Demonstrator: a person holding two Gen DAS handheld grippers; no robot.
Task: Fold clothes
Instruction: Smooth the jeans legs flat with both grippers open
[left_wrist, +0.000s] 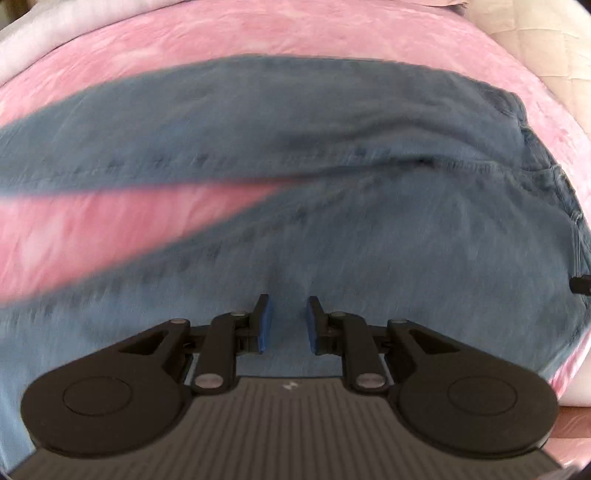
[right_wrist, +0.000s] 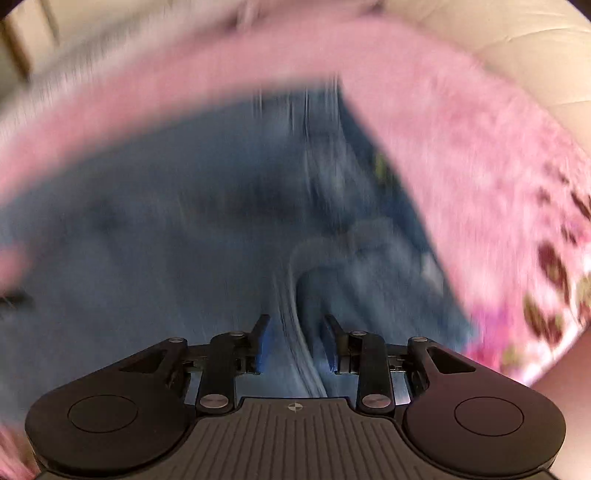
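A pair of blue jeans lies spread on a pink bedspread, its two legs running off to the left with a wedge of pink between them and the waistband at the right. My left gripper is open and empty just above the near leg. In the right wrist view the jeans are heavily blurred. My right gripper is open over the waist end, with a denim fold or seam running between its fingers; no grip shows.
The bedspread surrounds the jeans, with a dark floral pattern at its right edge. A cream quilted surface lies at the far right. A dark tip of the other gripper shows at the right edge.
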